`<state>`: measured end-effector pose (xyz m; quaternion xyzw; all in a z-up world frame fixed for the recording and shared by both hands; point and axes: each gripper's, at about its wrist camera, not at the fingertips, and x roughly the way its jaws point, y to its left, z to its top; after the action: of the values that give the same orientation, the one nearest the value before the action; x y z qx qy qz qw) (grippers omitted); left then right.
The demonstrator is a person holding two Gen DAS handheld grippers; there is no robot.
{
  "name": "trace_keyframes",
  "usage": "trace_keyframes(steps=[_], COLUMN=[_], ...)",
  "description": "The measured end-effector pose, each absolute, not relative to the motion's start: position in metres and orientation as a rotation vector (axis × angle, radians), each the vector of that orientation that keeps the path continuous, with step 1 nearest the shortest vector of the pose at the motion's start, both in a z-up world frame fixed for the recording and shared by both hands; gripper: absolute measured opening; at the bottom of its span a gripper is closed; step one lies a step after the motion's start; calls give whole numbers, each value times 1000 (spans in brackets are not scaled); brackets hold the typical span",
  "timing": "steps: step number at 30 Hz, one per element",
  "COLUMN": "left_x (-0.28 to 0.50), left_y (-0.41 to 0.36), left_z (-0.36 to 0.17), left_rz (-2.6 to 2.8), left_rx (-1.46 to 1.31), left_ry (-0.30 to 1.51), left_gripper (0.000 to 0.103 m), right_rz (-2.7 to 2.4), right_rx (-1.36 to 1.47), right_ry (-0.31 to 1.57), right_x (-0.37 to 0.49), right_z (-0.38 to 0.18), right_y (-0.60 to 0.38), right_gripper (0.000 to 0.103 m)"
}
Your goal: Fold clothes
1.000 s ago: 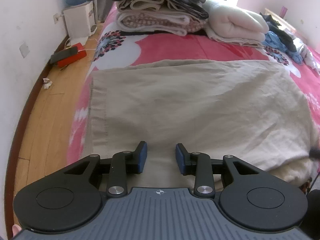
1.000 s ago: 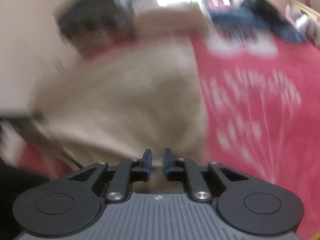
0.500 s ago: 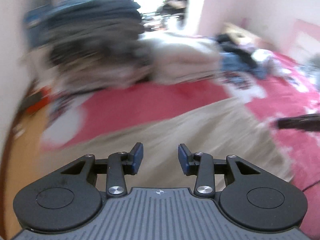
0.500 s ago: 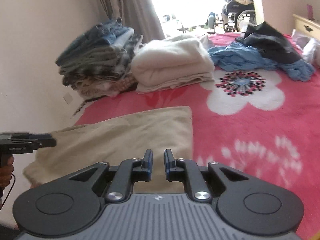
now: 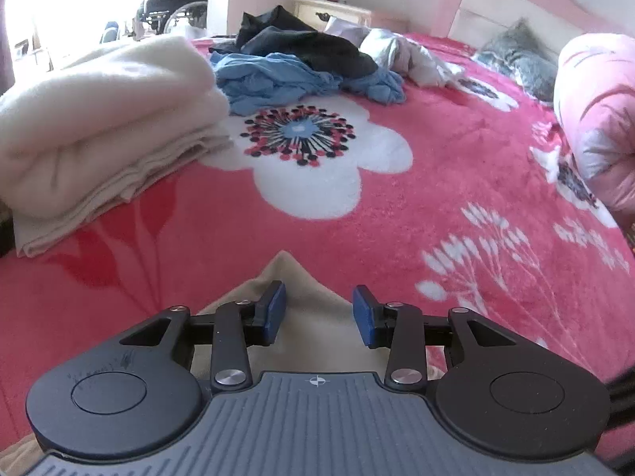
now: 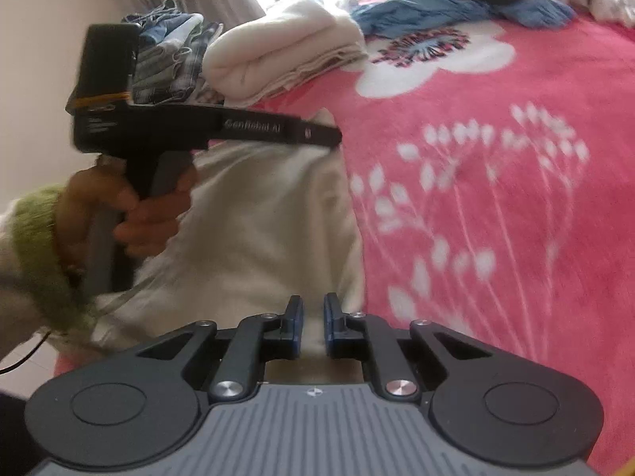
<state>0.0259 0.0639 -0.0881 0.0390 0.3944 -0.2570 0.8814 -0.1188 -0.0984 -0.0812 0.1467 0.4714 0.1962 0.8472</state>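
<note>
Both angle down over the beige cloth [image 5: 285, 273] — left tool [image 5: 317, 309] apart, right tool [image 6: 313, 325] nearly together.

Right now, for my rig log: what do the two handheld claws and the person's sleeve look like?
Both claws, left claw and right claw, are black with blue pads, silver pivot screws and ribbed grey bodies. The left has white side lettering and a pistol handle. The sleeve is cream knit with a green cuff.

Daylight from blown-out window [image 5: 59, 4] (top left); right view motion-blurred; fisheye bending at edges.
</note>
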Motion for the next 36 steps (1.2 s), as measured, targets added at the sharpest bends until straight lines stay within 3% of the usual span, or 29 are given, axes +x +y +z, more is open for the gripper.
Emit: trace_keyframes(steps=[3,6,10,11,13,15,17,20,24,29,31,36], left_x=[30,34,45,47,47,47,46,45,46,49,50,38], left_y=[66,73,72,70,67,66,69,69,69,66,66,74], left_z=[-85,-74,-76,-80,-88,-94,-96,-97,-98,-98,-95,-61], left_rz=[-485,-459,-470,-463,-445,-436,-432,-426,-421,-409,-402,-383], left_rx=[37,-60,-44,-27,22,49,30,31,28,25,21,9], left_ry=[818,821,856,868,863,859,856,846,844,852,863,842], left_gripper=[37,38,41,41,41,46,47,48,49,49,49,49], right_rz=[432,432,456,478,504,511,516,533,470,428,430,531], right_rx=[299,374,510,541,585,594,600,587,532,774,711,593], right_ry=[998,939,973,1004,1084,1092,1094,1052,1049,1087,1027,916], right_x=[-116,-103,-73,-67,-59,-62,-66,-72,-85,-92,-91,-91], right_z=[-70,-58,-69,-77,-95,-96,-96,-80,-74,-96,-83,-58], right_y=[-101,-118,-136,-137,-134,-134,-134,-135,-138,-165,-166,-153], right_gripper=[11,18,41,41,41,34,14,9,5,12,16,16])
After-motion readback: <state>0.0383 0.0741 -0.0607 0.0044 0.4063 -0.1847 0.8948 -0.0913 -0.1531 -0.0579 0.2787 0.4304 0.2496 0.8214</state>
